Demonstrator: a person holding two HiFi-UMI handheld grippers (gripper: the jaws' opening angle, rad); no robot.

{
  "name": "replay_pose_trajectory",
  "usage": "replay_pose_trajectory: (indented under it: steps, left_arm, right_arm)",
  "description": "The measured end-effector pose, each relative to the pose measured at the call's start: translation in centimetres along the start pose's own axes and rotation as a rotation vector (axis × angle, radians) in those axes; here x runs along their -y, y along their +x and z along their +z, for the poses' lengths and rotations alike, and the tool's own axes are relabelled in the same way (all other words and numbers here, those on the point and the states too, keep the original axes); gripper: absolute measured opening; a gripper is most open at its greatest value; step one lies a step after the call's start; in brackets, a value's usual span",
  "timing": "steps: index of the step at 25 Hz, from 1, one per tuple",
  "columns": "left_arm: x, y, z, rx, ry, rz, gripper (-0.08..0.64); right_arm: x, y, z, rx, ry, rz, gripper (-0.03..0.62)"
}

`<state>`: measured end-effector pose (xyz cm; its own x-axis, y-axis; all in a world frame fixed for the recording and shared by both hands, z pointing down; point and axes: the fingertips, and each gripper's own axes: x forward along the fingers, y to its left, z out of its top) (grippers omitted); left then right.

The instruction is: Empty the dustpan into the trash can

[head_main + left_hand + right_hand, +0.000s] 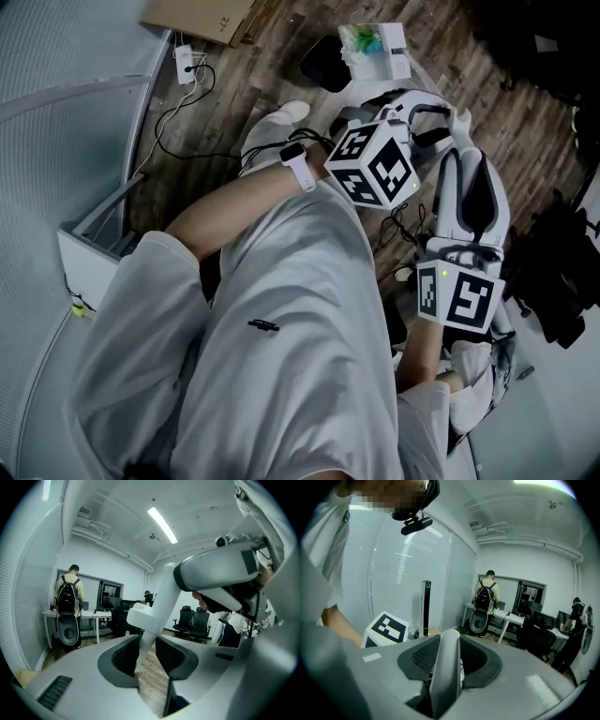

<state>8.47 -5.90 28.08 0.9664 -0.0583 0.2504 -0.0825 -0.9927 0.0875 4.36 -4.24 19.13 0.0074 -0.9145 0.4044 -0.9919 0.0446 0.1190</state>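
In the left gripper view a white handle [161, 597] slopes down from the upper right and ends in a thin white stem [139, 651]. The stem stands between the pads of my left gripper [146, 646], which is shut on it. My right gripper [449, 649] is shut on a pale handle with a rounded end [447, 667]. In the head view both marker cubes, the left [373, 166] and the right [459, 296], hang close together over the wooden floor in front of my legs. I see no dustpan blade and cannot pick out a trash can for sure.
A white box with green bits [375, 47] and a black object [323, 64] lie on the floor ahead. Cardboard [197, 17], a power strip with cables [185, 64] and a glass wall with blinds [393, 573] are to the left. A person with a backpack [69, 595] stands at a desk; office chairs [192, 618] are further off.
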Motion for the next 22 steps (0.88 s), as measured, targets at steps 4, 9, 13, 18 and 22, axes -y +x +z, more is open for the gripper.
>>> replay_pose_trajectory:
  steps: [4, 9, 13, 18, 22]
  left_arm:
    - [0.0, -0.4, 0.0, 0.019, -0.016, 0.009, 0.112]
    - [-0.1, -0.8, 0.1, 0.037, -0.039, 0.041, 0.112]
    - [-0.3, -1.5, 0.1, 0.054, -0.057, 0.070, 0.115]
    - [-0.7, -2.8, -0.1, 0.074, -0.074, 0.108, 0.118]
    - [-1.1, -3.6, -0.3, 0.088, -0.083, 0.127, 0.118]
  right_arm:
    - [-0.6, -0.1, 0.1, -0.009, -0.044, 0.025, 0.141]
    - [-0.9, -0.1, 0.2, -0.008, -0.074, 0.058, 0.141]
    - [-1.7, -0.3, 0.4, 0.000, -0.106, 0.097, 0.141]
    - [-3.1, -0.3, 0.5, 0.002, -0.160, 0.148, 0.141]
    - [-4.0, -0.2, 0.6, -0.001, -0.202, 0.182, 0.141]
